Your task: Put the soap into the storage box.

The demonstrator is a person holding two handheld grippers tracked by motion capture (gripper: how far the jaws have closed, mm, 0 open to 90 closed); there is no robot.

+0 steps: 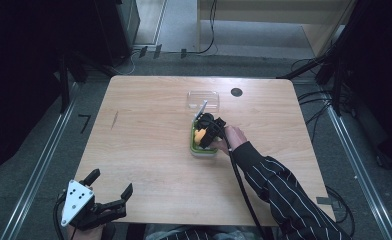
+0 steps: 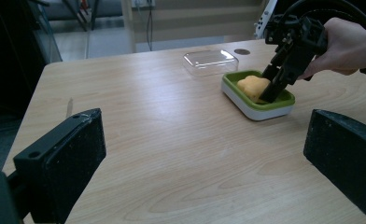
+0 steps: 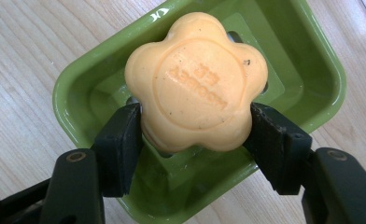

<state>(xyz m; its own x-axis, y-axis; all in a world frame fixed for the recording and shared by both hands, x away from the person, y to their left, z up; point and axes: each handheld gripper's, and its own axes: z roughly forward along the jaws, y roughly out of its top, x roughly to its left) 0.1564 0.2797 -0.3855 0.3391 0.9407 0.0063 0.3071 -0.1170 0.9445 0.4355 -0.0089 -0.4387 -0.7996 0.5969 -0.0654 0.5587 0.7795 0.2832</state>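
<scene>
Right gripper view, tool [image 3: 193, 140] clamping soap [image 3: 197, 81]

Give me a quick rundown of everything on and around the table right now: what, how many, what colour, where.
Soap: one, orange, flower-shaped, in the dish, gripped between the right gripper's jaws.
Soap dish: one, green inside with a white base, right of the table's centre.
Clear lid: one, transparent, on the table just beyond the dish.
Round dark disc: one, black, far side of the table, right of the lid.
Table: one, light wood.
Cables: several, black, on the floor beyond and to the right of the table.
Right gripper: black, shut on the soap, held by a hand in a striped sleeve.
Left gripper: black with a grey plate, jaws open, at the table's near left edge.
</scene>
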